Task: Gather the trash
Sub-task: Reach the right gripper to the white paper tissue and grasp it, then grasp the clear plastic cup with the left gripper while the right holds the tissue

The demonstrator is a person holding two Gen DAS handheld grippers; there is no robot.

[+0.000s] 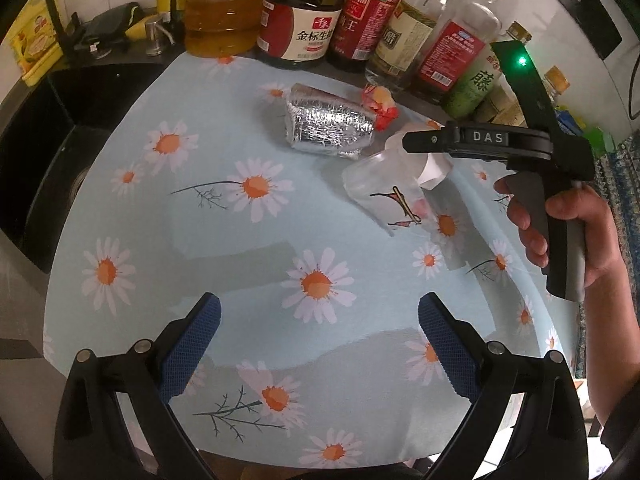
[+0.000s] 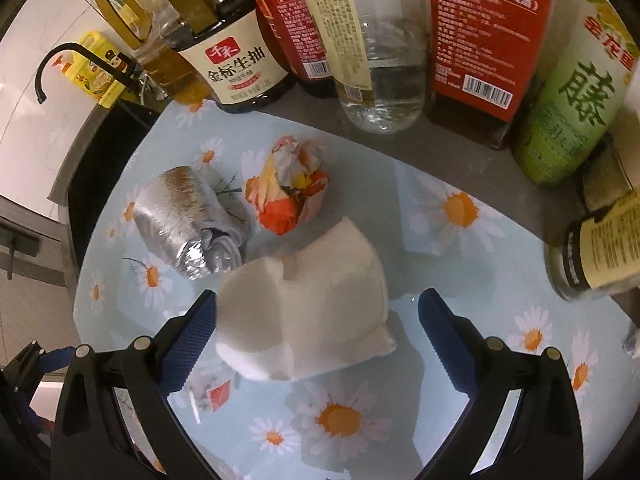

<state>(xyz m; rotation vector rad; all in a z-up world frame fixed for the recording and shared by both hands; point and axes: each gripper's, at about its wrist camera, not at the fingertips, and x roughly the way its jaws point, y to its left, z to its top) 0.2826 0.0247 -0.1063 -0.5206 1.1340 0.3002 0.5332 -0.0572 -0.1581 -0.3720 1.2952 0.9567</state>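
Observation:
On the daisy-print mat [image 1: 192,240] lie a crumpled silver foil pouch [image 1: 326,126], a crumpled orange wrapper [image 1: 380,106], a clear plastic cup [image 1: 384,192] on its side and a folded white tissue [image 2: 304,312]. My left gripper [image 1: 320,340] is open and empty, well short of the trash. My right gripper [image 2: 318,340] is open with its fingers on either side of the tissue; the left finger [image 2: 192,340] touches its edge. In the right wrist view the foil pouch [image 2: 188,220] and wrapper [image 2: 290,188] lie beyond the tissue.
A row of sauce, oil and vinegar bottles [image 1: 300,20] lines the back edge of the mat. A black sink [image 1: 60,140] with a faucet [image 2: 56,68] lies to the left. The right gripper's body and the hand holding it [image 1: 560,200] stand over the cup.

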